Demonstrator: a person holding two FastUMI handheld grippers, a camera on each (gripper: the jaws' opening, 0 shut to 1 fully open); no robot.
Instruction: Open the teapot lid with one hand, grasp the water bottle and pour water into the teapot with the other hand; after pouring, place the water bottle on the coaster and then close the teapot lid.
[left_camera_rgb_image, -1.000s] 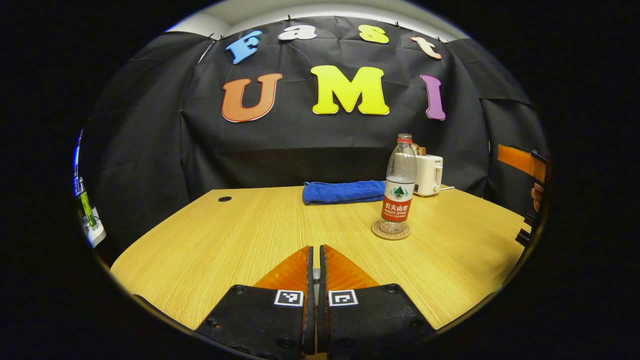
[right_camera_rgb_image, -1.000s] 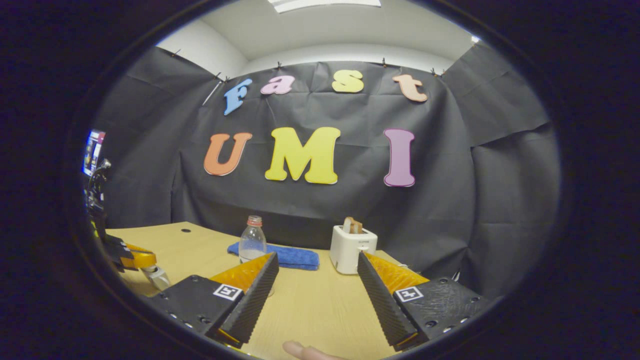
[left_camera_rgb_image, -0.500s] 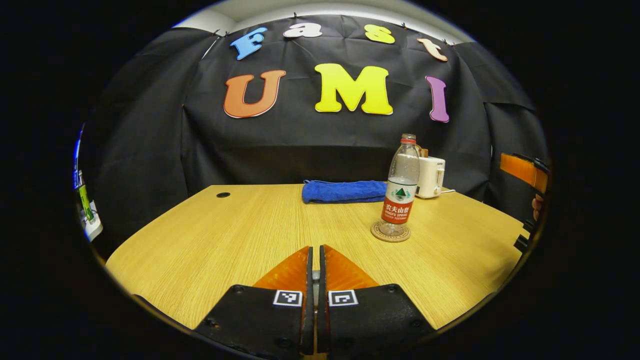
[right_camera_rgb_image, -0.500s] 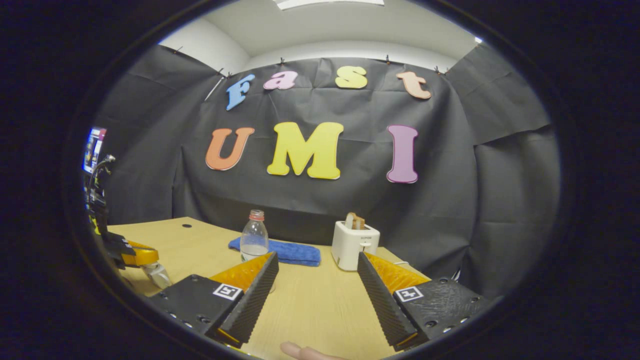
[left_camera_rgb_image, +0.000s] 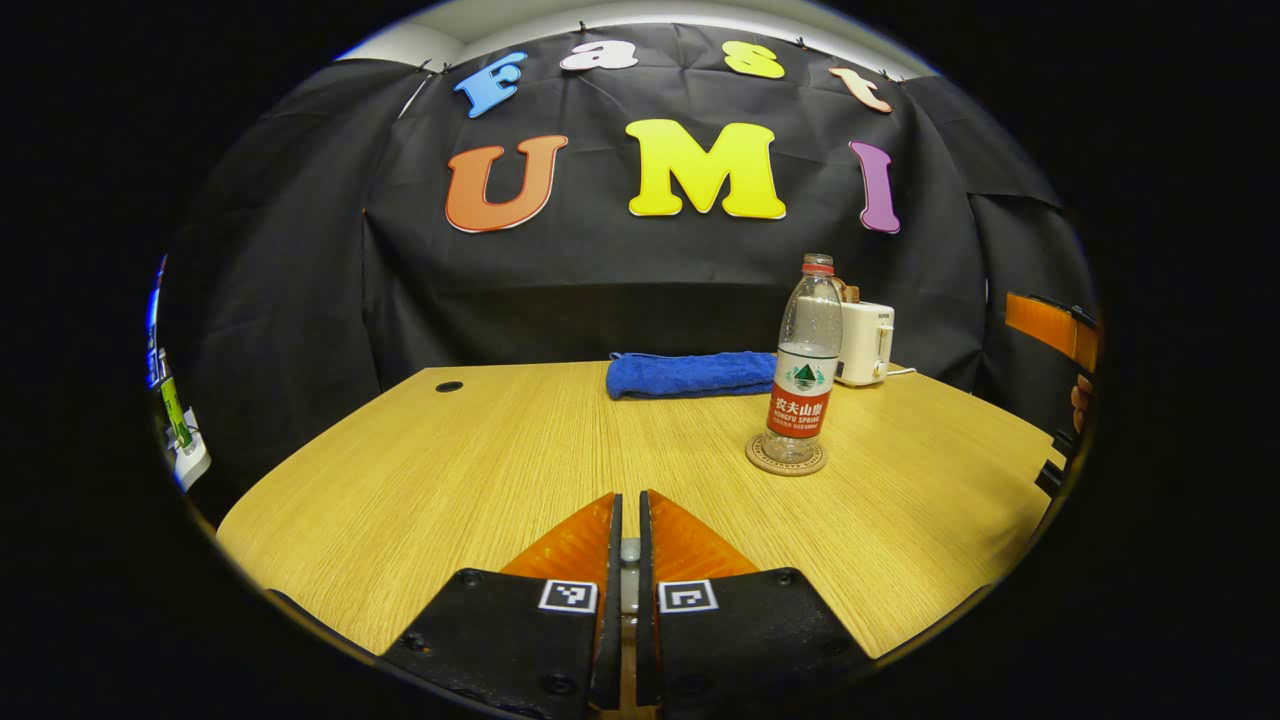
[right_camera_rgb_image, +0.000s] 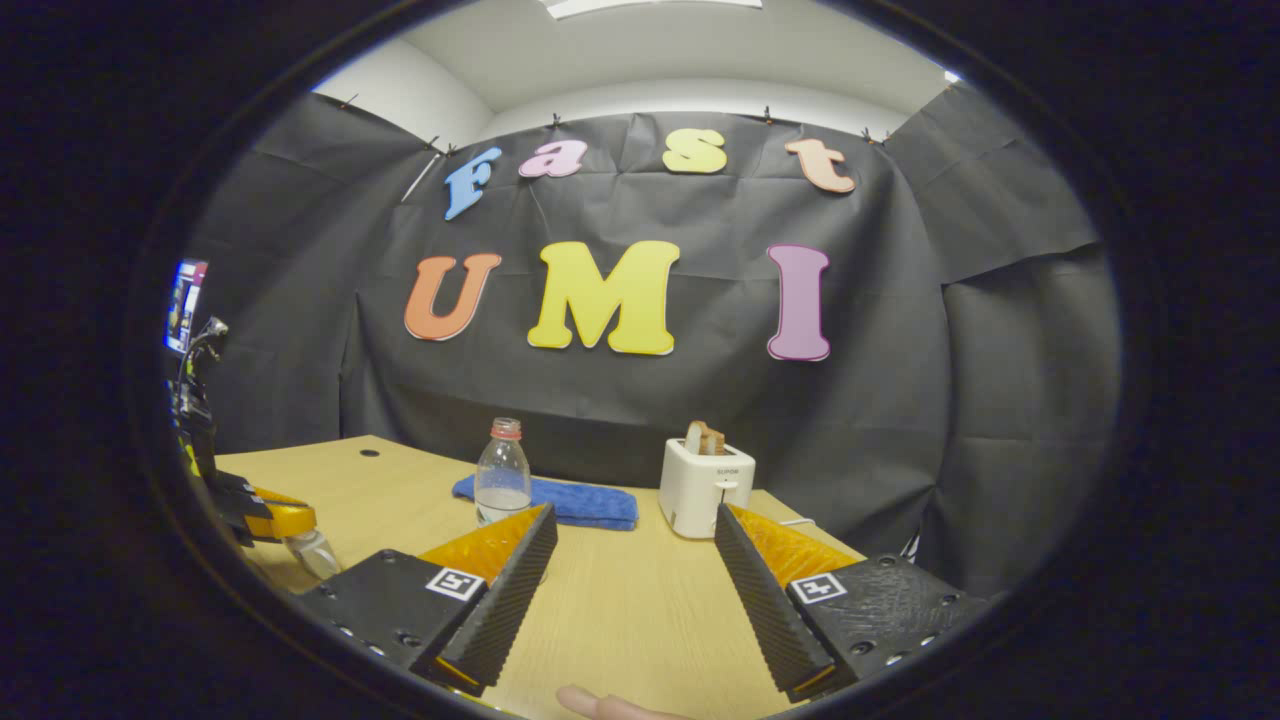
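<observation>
While water bottle (left_camera_rgb_image: 803, 365) tops coaster (left_camera_rgb_image: 786, 459) | beyond open right jaws

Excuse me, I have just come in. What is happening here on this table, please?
A person holds a claw in each hand over a wooden table. The left claw is closed on a small clear glass piece, possibly the teapot lid. The right claw is open and holds nothing. The water bottle stands upright, capped, on the coaster. A blue cloth and a toaster sit behind.
</observation>
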